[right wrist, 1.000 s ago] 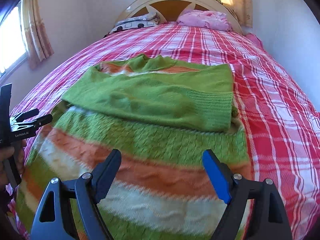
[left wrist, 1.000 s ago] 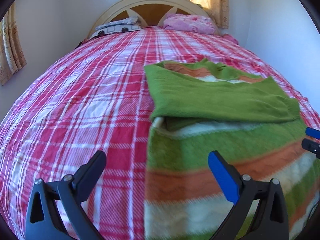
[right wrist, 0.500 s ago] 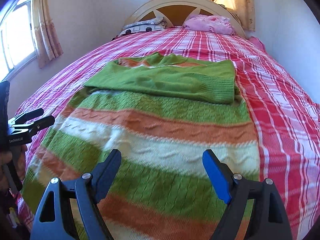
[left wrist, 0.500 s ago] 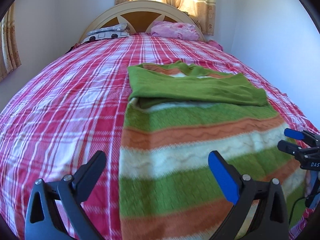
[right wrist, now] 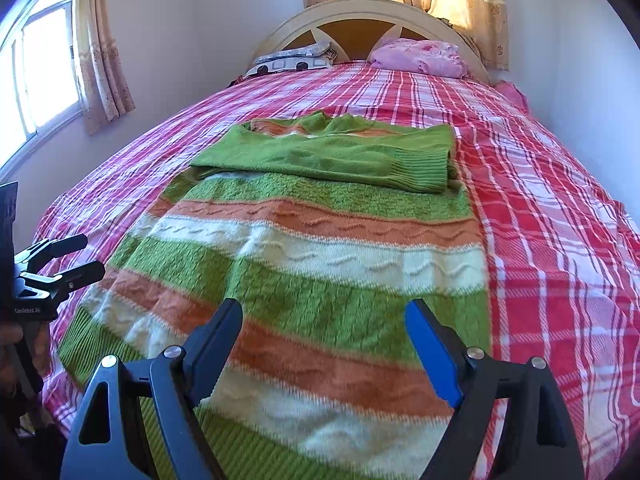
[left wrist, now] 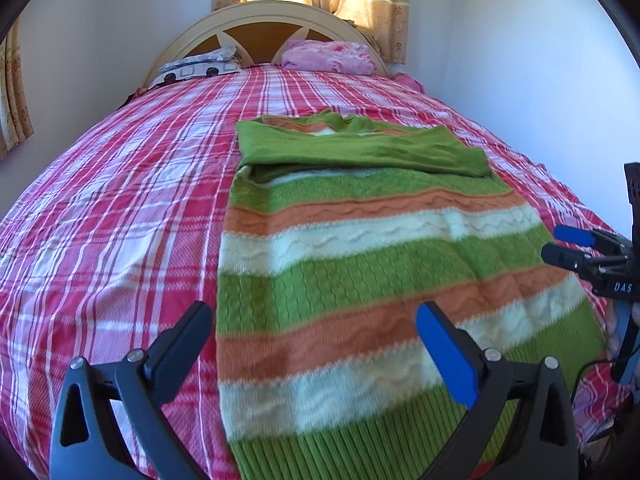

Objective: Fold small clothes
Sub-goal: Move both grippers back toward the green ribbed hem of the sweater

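1. Here, in the left wrist view, the left gripper (left wrist: pixel 316 328) hangs over the near end of the bed (left wrist: pixel 104 216), its fingers spread wide with nothing between them — one black finger over the red plaid sheet, the blue-padded finger over the sweater (left wrist: pixel 360 264).
2. The sweater lies flat on the right half of the bed, striped green, orange and cream, its ribbed green hem nearest the camera; both green sleeves are folded across the chest, near the collar.
3. At the right edge the right gripper (left wrist: pixel 568 246) pokes in beside the sweater, touching nothing.
4. In the right wrist view, the right gripper (right wrist: pixel 324 324) hovers above the sweater's (right wrist: pixel 320 248) lower stripes — fingers released and empty.
5. The left gripper (right wrist: pixel 76 254) shows at the left edge, just off the sweater's hem corner, held in a hand (right wrist: pixel 12 344).
6. Two pillows (right wrist: pixel 420 58) rest against the headboard (right wrist: pixel 360 12).
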A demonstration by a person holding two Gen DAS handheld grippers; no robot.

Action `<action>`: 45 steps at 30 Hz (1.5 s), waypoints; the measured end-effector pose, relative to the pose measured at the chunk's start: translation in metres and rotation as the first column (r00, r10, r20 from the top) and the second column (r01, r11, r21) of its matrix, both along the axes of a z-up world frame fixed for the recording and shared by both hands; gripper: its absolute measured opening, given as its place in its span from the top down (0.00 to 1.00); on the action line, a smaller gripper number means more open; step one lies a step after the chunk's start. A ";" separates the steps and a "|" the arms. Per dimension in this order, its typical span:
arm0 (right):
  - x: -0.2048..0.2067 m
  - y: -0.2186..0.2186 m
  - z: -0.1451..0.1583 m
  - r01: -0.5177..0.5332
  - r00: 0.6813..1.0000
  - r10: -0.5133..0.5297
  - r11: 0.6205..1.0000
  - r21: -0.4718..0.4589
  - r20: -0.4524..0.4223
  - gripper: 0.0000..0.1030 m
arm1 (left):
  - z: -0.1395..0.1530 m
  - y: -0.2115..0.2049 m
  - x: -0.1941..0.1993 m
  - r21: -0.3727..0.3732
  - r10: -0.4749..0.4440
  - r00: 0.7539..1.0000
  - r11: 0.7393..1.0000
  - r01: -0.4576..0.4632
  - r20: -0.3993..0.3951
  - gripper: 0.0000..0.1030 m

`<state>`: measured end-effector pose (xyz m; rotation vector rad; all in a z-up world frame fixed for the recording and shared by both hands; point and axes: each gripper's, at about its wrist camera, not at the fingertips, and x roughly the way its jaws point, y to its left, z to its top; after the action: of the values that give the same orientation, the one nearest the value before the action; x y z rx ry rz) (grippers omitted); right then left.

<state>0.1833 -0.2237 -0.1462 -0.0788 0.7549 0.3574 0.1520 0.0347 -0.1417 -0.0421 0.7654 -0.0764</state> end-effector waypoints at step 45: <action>-0.090 -0.059 -0.035 0.066 0.995 -0.069 0.997 -0.033 -0.077 0.18 | -0.037 0.031 -0.072 -0.249 -0.038 0.987 0.968 -0.003 -0.157 0.26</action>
<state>0.0938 -0.2825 -0.1807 -0.0679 0.8384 0.2859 0.0804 0.0662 -0.1791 -0.2835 0.9144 -0.1879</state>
